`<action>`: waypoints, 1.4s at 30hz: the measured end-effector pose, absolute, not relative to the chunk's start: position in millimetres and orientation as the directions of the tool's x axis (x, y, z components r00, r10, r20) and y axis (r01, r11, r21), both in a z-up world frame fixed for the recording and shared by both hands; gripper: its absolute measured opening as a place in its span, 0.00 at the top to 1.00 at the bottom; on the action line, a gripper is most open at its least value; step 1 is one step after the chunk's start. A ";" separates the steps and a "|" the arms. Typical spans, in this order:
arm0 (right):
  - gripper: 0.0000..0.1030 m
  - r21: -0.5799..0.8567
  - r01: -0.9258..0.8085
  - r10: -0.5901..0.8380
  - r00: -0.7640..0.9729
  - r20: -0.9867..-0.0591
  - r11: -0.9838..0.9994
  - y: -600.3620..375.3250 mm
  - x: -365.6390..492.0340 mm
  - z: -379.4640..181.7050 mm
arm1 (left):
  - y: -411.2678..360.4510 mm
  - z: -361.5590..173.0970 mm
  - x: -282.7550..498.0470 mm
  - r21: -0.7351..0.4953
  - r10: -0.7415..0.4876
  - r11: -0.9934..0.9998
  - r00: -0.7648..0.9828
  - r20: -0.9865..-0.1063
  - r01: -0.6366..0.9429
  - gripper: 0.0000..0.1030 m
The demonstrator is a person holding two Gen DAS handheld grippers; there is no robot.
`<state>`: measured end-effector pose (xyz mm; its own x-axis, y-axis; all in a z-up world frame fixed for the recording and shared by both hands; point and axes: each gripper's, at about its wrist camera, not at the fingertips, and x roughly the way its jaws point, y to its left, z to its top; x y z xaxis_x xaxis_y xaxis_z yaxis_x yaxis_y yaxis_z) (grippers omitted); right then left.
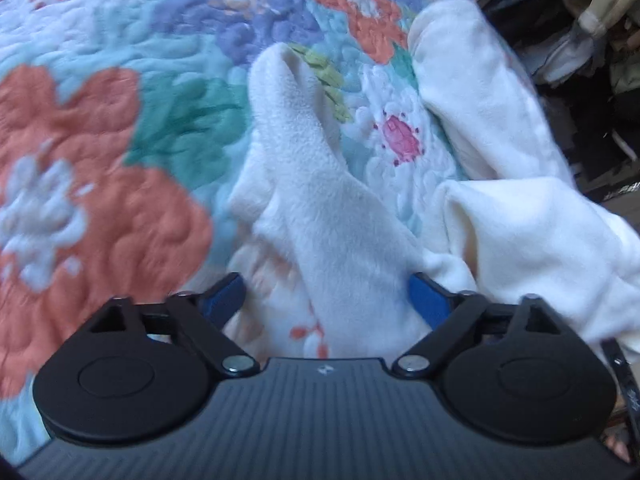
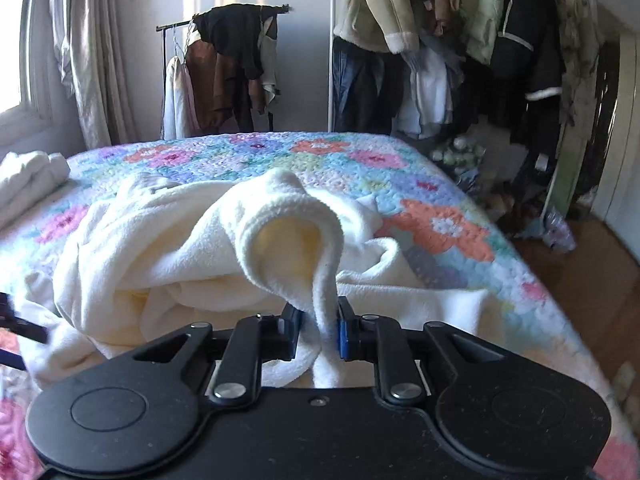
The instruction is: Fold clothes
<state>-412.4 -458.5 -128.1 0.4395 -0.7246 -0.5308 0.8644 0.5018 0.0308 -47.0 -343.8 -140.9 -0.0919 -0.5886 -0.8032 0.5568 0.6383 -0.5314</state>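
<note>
Cream fleece garment on floral quilt, right gripper pinching it, left gripper spread wide, holding nothing.

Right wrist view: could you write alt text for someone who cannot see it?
The right gripper pinches a fold of a cream fleece garment, jaws closed on it, over a bed with a floral quilt. Behind stand clothes racks and a curtained window.

On the flowered quilted bedspread the far half is bare, so a gripper can pass there. The crumpled cream fleece garment fills the near middle and blocks a low path. At the left edge lies a folded white cloth pile. Right of the bed, hanging coats and jackets and floor clutter narrow the way.
</note>
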 end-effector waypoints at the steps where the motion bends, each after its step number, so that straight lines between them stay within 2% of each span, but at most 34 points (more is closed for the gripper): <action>1: 0.77 0.050 0.863 -0.719 0.449 -0.530 0.502 -460.3 -413.8 -129.2 | -349.3 -143.3 -45.7 -0.541 -0.594 0.641 -0.095 -0.799 0.545 0.00; 3: 0.76 0.074 0.860 -0.713 0.463 -0.527 0.505 -461.5 -415.9 -131.3 | -356.9 -141.5 -49.5 -0.527 -0.603 0.637 -0.063 -0.795 0.563 0.01; 4: 0.74 0.075 0.858 -0.711 0.467 -0.526 0.508 -461.0 -415.3 -132.7 | -360.7 -139.8 -52.1 -0.511 -0.603 0.631 -0.044 -0.796 0.584 0.15; 5: 0.74 0.072 0.856 -0.709 0.468 -0.528 0.511 -460.9 -414.3 -134.1 | -365.5 -137.1 -56.7 -0.467 -0.591 0.621 -0.016 -0.806 0.629 0.45; 6: 0.73 0.067 0.856 -0.708 0.467 -0.530 0.513 -461.0 -413.3 -135.6 | -370.3 -133.6 -64.1 -0.401 -0.573 0.602 0.024 -0.820 0.691 0.55; 8: 0.70 0.060 0.854 -0.703 0.463 -0.540 0.517 -462.5 -409.6 -138.3 | -375.9 -128.8 -77.7 -0.309 -0.564 0.569 0.089 -0.821 0.762 0.66; 11: 0.51 0.044 0.855 -0.693 0.448 -0.566 0.517 -466.9 -403.3 -143.0 | -382.9 -124.7 -87.0 -0.198 -0.556 0.549 0.179 -0.812 0.812 0.66; 13: 0.47 0.033 0.857 -0.689 0.436 -0.579 0.514 -469.1 -399.7 -146.2 | -388.7 -124.8 -88.0 -0.096 -0.534 0.546 0.257 -0.806 0.833 0.66; 15: 0.48 0.033 0.854 -0.688 0.440 -0.576 0.519 -467.6 -399.2 -145.4 | -389.5 -123.2 -85.5 -0.058 -0.526 0.556 0.297 -0.797 0.829 0.67; 17: 0.51 0.035 0.849 -0.694 0.454 -0.558 0.527 -464.3 -400.7 -142.8 | -389.1 -119.9 -83.7 -0.009 -0.521 0.561 0.344 -0.781 0.828 0.70; 18: 0.64 0.036 0.841 -0.695 0.469 -0.544 0.539 -461.6 -401.2 -141.9 | -389.0 -117.3 -83.4 0.028 -0.519 0.562 0.379 -0.766 0.827 0.71; 19: 0.72 0.038 0.832 -0.695 0.486 -0.529 0.553 -458.5 -401.7 -141.1 | -389.4 -114.3 -82.8 0.060 -0.521 0.561 0.409 -0.749 0.826 0.72; 21: 0.73 0.029 0.817 -0.699 0.512 -0.499 0.577 -452.1 -401.4 -139.4 | -390.1 -107.7 -79.3 0.102 -0.531 0.561 0.451 -0.718 0.822 0.73; 27: 0.73 0.029 0.785 -0.698 0.567 -0.438 0.619 -441.6 -400.8 -134.0 | -385.7 -76.4 -33.9 0.024 -0.581 0.610 0.468 -0.666 0.792 0.75; 30: 0.80 0.086 0.733 -0.653 0.647 -0.393 0.675 -431.2 -406.2 -124.7 | -372.3 -57.1 -11.0 0.013 -0.597 0.639 0.508 -0.621 0.769 0.76; 33: 0.83 0.120 0.675 -0.600 0.712 -0.364 0.728 -415.4 -405.2 -108.7 | -352.7 -39.9 11.6 0.000 -0.601 0.678 0.553 -0.577 0.735 0.77; 38: 0.84 0.093 0.636 -0.590 0.753 -0.292 0.766 -378.1 -403.5 -69.4 | -304.1 -20.4 59.1 -0.103 -0.555 0.795 0.647 -0.523 0.598 0.77; 40: 0.84 0.086 0.603 -0.561 0.778 -0.283 0.793 -366.3 -403.7 -58.4 | -285.7 -22.9 80.7 -0.150 -0.520 0.836 0.671 -0.529 0.528 0.77; 42: 0.84 0.083 0.540 -0.492 0.812 -0.312 0.838 -355.9 -400.3 -57.7 | -268.2 -27.9 98.6 -0.166 -0.472 0.872 0.705 -0.530 0.460 0.77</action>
<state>-400.3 -355.9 -57.7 0.8125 -0.4922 -0.3124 0.5396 0.8378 0.0834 98.6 -268.2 -27.9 0.7048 -0.4720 -0.5295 0.4595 0.8725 -0.1662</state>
